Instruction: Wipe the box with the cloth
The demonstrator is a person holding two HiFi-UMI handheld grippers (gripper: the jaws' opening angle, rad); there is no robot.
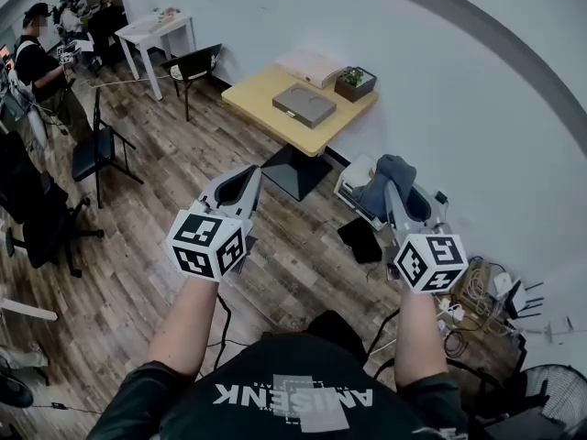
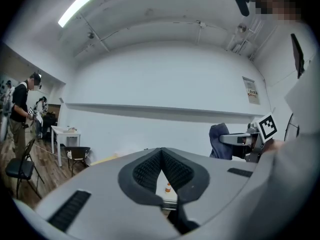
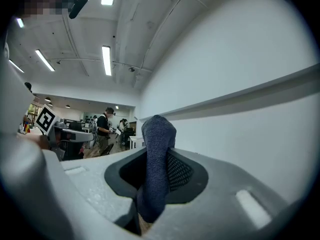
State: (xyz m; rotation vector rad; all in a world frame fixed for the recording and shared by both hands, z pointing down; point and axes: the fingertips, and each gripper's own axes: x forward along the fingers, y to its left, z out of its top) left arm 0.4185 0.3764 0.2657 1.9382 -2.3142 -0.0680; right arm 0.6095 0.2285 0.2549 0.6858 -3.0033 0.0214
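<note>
Wood-plank floor (image 1: 183, 181) is running beneath a white wall (image 1: 440, 62); ceiling strip lights (image 3: 106, 59) are glowing; a black chair (image 1: 92, 154) is standing nearby.

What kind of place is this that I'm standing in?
Probably a shared office or lab workspace: a wood-plank floor, a yellow table with a black chair nearby, ceiling strip lights, and another person working farther back.

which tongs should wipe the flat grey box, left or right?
Right. The right tongs clamp the dark blue cloth; the left tongs are shut on nothing. The flat grey box lies on the yellow table ahead, far from both.
</note>
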